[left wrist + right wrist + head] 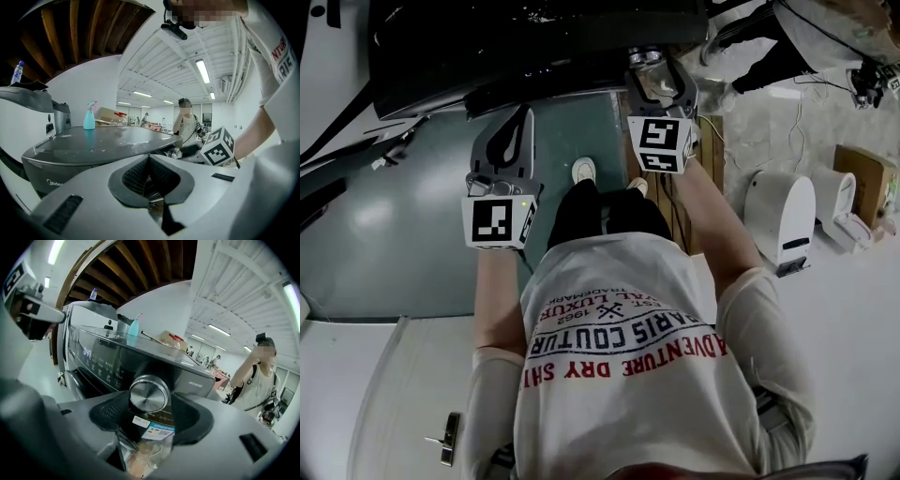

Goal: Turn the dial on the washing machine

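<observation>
Beneath strip-lit ceiling [154, 84], holds right claw [661, 86] released either side of washing machine [105, 357] dial [149, 393] at 12 o'clock, left claw [149, 177] clenched empty.

Both arms reach forward, elbows bent, bare forearms stretched out from short white sleeves. The right gripper [149, 414] is held up at the dial [149, 393], its jaws spread wide with one on either side of the dial (whether the pads actually touch it cannot be told). The left gripper [149, 185] hangs back, lower than the dial and off to its left, with its jaws drawn together and nothing between them. Each hand is wrapped around its gripper's handle behind the marker cube.
</observation>
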{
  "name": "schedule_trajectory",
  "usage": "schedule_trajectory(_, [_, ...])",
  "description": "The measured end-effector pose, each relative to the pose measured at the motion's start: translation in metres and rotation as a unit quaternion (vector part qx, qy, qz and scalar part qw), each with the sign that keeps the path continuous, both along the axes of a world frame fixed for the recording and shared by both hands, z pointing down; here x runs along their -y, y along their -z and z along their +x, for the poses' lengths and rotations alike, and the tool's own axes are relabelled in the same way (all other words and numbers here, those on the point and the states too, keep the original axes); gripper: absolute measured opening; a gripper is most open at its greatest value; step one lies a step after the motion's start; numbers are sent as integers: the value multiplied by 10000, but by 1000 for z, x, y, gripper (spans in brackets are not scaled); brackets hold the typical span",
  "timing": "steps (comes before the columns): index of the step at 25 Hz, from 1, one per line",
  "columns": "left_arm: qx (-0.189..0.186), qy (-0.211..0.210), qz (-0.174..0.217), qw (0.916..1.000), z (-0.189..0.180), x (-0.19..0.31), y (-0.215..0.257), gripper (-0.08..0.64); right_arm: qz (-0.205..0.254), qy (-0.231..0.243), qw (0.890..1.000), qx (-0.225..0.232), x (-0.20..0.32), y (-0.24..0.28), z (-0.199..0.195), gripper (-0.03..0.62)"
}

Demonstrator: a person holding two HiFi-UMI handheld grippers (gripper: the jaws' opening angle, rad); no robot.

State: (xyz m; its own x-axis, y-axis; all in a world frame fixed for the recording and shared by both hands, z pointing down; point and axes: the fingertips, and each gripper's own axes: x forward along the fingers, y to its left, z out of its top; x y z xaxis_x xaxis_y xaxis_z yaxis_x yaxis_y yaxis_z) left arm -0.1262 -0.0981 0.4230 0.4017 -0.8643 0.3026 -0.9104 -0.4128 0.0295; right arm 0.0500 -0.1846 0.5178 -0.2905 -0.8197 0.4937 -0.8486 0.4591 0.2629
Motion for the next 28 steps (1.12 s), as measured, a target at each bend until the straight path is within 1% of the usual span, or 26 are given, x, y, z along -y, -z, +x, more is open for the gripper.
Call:
schedule_trajectory(2, [4, -7, -23, 10000, 1, -1, -2, 15, -123, -16, 9999, 15, -1, -2, -1, 275])
schedule_trajectory(4, [19, -7, -35, 10000, 2, -1, -3, 15, -241, -26, 9997, 104, 0, -1, -1, 273])
schedule_trajectory(6, [24, -7, -40, 10000, 3, -1, -4, 15, -367, -25, 9987, 353, 1, 1, -1, 272])
schedule_trajectory(8, [16, -11, -44, 10000, 4, -1, -5, 15, -570, -76, 9955, 752, 2, 0, 2, 268])
schedule_trajectory(10, [8, -9, -63, 10000, 5, -1, -6, 15, -847, -164, 9882, 1268, 3, -4, 6, 268])
schedule_trajectory(12, [11, -16, -77, 10000, 7, -1, -7, 15, -1166, -249, 9751, 1872, 3, -6, 8, 270])
schedule_trajectory(13, [22, -26, -73, 10000, 8, -1, -8, 15, -1266, -267, 9696, 2076, 3, -6, 8, 270])
schedule_trajectory(14, [38, -37, -69, 10000, 9, -1, -8, 15, -1310, -267, 9668, 2176, 3, -6, 9, 270])
schedule_trajectory(18, [95, -61, -72, 9999, 14, -2, -7, 15, -1338, -258, 9641, 2280, 4, -6, 8, 272])
schedule_trajectory(19, [94, -55, -74, 9999, 14, -2, -7, 15, -1300, -256, 9653, 2250, 4, -5, 9, 273])
schedule_trajectory(20, [86, -41, -81, 9999, 14, -2, -7, 15, -1199, -247, 9690, 2144, 4, -4, 9, 273])
schedule_trajectory(21, [77, -25, -89, 9999, 14, -3, -7, 15, -1024, -220, 9751, 1955, 4, -2, 9, 275])
schedule_trajectory(23, [60, 6, -96, 9999, 14, -4, -7, 15, -562, -71, 9884, 1411, 2, 5, 6, 277])
schedule_trajectory(24, [55, 23, -95, 9999, 13, -4, -7, 15, -363, 47, 9929, 1135, 0, 8, 4, 285])
schedule_trajectory(26, [54, 59, -96, 9999, 12, -5, -7, 15, -105, 266, 9971, 707, -3, 11, -2, 299])
schedule_trajectory(28, [54, 99, -113, 9999, 11, -8, -7, 15, 42, 397, 9985, 371, -4, 10, -5, 298])
